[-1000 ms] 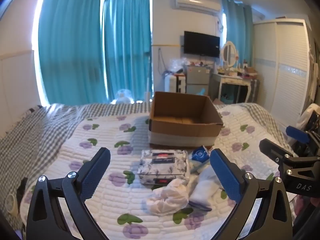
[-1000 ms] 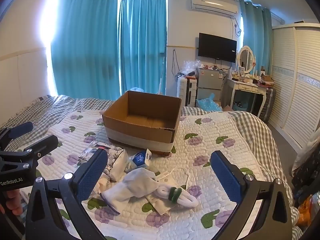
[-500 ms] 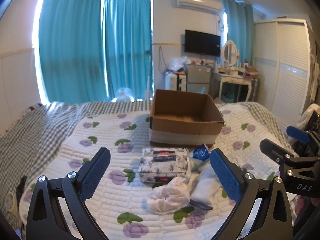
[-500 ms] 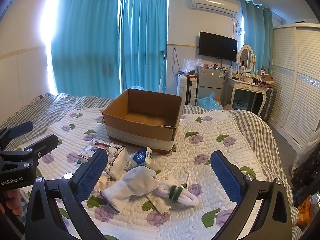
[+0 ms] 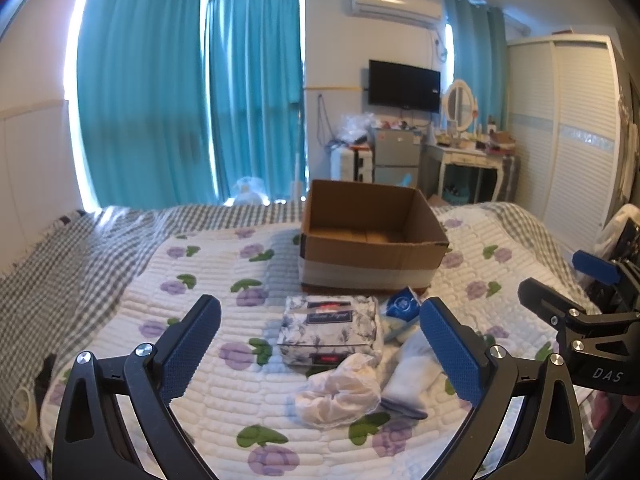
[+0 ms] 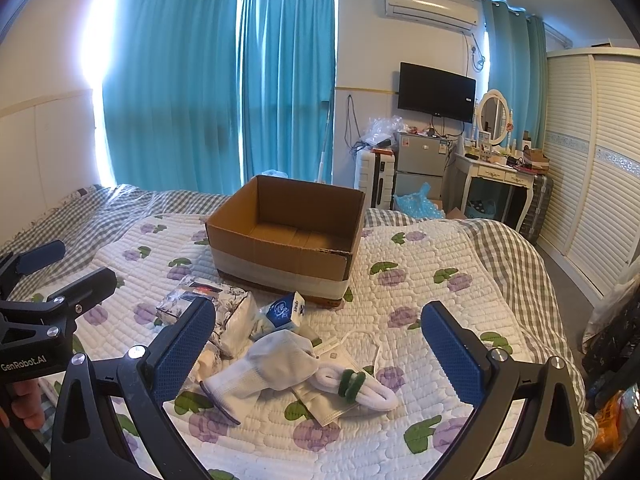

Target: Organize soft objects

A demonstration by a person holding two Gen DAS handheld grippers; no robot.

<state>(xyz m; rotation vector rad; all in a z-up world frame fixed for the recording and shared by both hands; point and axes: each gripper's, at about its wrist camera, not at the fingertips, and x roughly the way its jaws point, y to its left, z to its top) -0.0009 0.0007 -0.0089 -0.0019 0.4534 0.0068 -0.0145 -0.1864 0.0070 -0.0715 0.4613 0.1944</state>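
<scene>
The white knitted glove (image 6: pixel 264 368) lies on the quilted flower-print bedcover (image 6: pixel 420 288), just ahead of our right tongs (image 6: pixel 316 344) and between their blue pads. The brown open cardboard box (image 6: pixel 288 232) stands farther ahead. Our left tongs (image 5: pixel 320 344) and right tongs both stand wide apart, holding nothing.

Left claw (image 5: pixel 320 344) and right claw (image 6: pixel 318 340), both spread wide

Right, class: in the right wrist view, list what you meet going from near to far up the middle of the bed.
White glove → blue-and-white tissue pack → open cardboard box → teal curtains.
</scene>
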